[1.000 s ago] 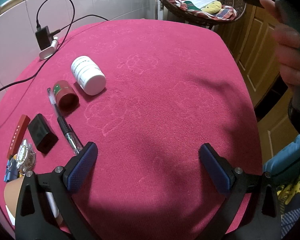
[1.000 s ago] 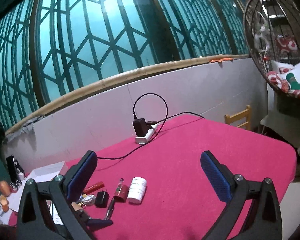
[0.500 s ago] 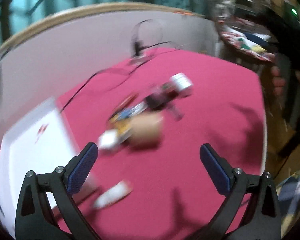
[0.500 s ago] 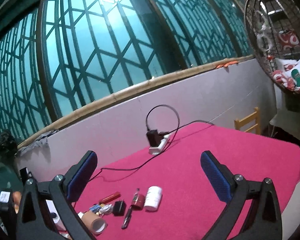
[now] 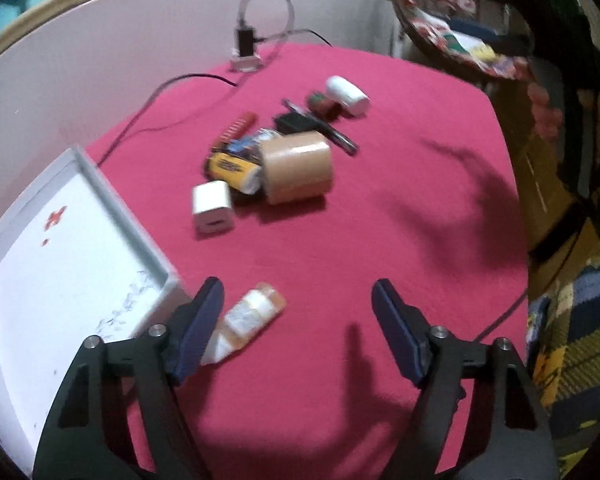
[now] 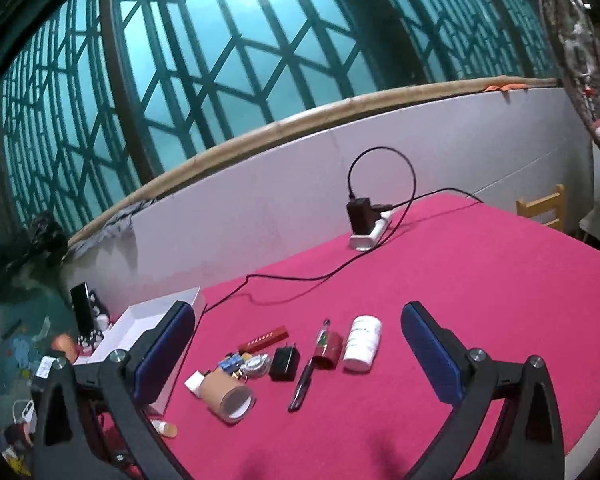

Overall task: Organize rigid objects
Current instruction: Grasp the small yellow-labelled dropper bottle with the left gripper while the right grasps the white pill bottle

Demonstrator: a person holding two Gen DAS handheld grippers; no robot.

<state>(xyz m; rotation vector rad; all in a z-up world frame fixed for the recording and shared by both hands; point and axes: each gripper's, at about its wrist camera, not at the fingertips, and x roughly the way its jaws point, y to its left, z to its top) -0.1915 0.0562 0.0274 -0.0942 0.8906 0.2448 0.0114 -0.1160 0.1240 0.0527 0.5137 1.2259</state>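
Two hand-held grippers hover over a bench draped in magenta cloth (image 5: 380,208), both with blue-padded fingers spread wide and gripping nothing. The left gripper (image 5: 298,330) hangs above a small orange-capped bottle (image 5: 248,320) lying on its side just beside its left finger; the label is too blurred to read. A shallow white cardboard box (image 5: 60,264) sits at the bench's left edge, red marks inside it unreadable. The right gripper (image 6: 298,350) faces a loose cluster of rigid objects: one brown tape roll (image 6: 226,394), one white cube charger (image 5: 213,206), one yellow packet (image 5: 230,166), one black plug adapter (image 6: 285,362), one dark pen (image 6: 306,376), one small red tin (image 6: 328,350), one white pill bottle (image 6: 362,344) on its side, and one red strip (image 6: 264,339) with a row of pale marks. No brand can be made out. A white power strip (image 6: 370,234) with a black cable lies near the pale wall, below teal lattice windows (image 6: 260,52)
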